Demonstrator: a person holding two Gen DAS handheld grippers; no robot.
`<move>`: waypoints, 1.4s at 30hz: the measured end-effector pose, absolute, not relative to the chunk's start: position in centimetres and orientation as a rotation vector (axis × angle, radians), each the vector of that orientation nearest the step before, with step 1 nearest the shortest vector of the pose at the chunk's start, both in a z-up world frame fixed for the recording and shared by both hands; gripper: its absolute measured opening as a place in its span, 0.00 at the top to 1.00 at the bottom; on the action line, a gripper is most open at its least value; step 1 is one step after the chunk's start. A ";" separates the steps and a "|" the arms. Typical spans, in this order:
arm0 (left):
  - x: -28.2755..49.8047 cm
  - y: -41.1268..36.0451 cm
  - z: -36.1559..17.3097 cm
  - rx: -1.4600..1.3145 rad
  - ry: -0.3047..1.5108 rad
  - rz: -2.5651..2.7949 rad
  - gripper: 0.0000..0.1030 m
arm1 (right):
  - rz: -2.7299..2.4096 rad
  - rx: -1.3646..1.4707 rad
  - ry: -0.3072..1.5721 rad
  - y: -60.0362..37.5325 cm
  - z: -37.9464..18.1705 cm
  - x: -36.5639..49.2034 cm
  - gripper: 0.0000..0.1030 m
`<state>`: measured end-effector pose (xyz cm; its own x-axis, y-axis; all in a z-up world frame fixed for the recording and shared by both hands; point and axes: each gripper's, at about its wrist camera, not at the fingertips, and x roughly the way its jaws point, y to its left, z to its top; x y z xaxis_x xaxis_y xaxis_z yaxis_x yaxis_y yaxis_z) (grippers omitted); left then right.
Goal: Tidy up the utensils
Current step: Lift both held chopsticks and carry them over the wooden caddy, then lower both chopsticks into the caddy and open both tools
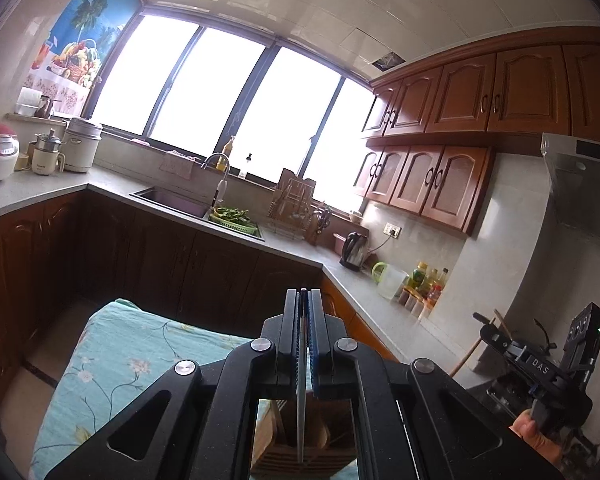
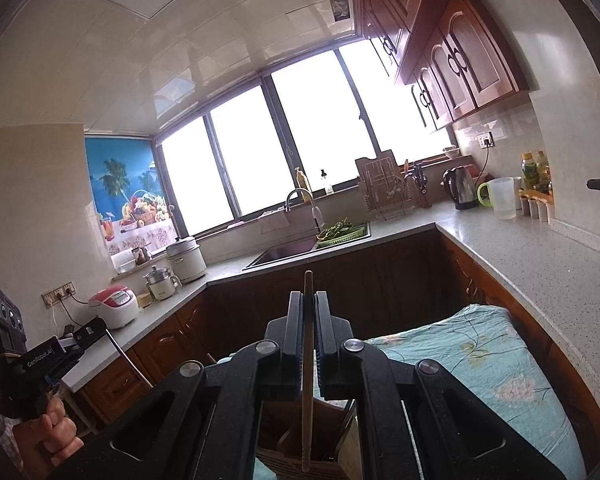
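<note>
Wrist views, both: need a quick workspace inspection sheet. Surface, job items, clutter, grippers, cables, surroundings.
Surface: floral cloth over a low table.
Job's things: wooden chopstick in the right gripper; thin metal utensil in the left gripper; wooden utensil holder below both.
Clutter: nothing seen on the cloth.
Grippers: left gripper shut on the metal utensil; right gripper shut on the chopstick, which stands upright.
Cables: kettle cord to a wall socket; rice cooker plugged in.
Surroundings: kitchen counter, sink, bright windows.
</note>
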<state>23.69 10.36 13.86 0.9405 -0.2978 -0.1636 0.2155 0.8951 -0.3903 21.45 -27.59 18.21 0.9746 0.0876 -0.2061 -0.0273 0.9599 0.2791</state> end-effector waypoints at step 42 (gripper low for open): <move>32.5 7.4 5.0 -0.361 0.391 -0.256 0.98 | -0.014 0.302 0.376 -28.2 8.4 25.3 0.90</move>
